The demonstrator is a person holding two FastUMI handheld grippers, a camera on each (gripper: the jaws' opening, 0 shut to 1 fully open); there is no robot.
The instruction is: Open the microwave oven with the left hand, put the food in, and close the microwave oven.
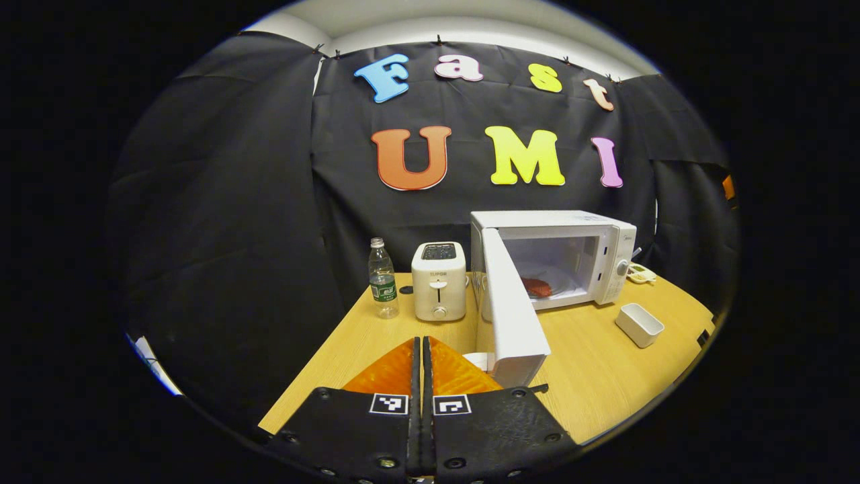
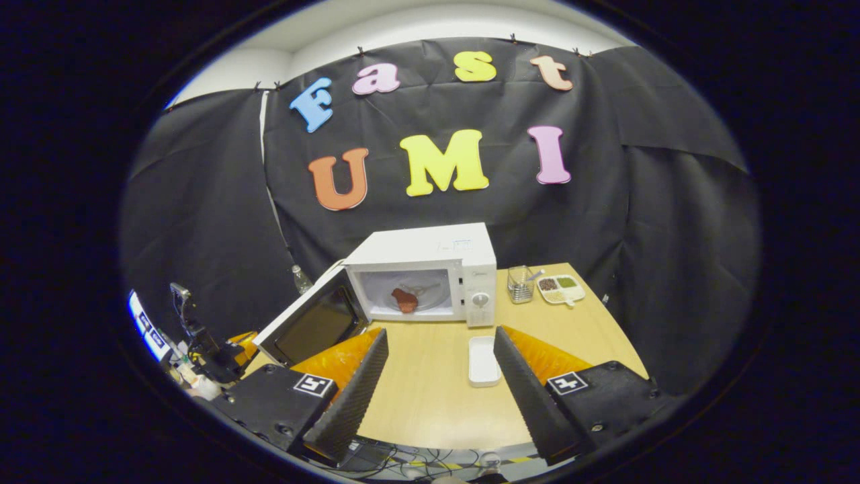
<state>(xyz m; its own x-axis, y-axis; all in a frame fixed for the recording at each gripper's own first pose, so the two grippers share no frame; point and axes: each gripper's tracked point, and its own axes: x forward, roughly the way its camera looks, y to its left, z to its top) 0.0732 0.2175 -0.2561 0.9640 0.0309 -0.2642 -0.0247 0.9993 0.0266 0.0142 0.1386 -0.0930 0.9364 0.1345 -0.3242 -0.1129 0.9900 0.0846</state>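
Done: microwave (image 2: 430, 272) door (image 1: 514, 312) swung open; food (image 2: 404, 300), probably meat, lies inside.
Left: shutting the door.
Left gripper (image 1: 422, 376): fingers pressed together, near the door.
Right gripper (image 2: 437, 376): fingers spread, empty.

A staged recording booth, not a real kitchen: black cloth wall (image 2: 672, 202) pinned up under a white ceiling, one wooden desk (image 2: 430, 396) set with a microwave oven (image 2: 463, 259), toaster (image 1: 439, 281), water bottle (image 1: 382, 279), with loose cables (image 2: 403, 464) below the desk edge.
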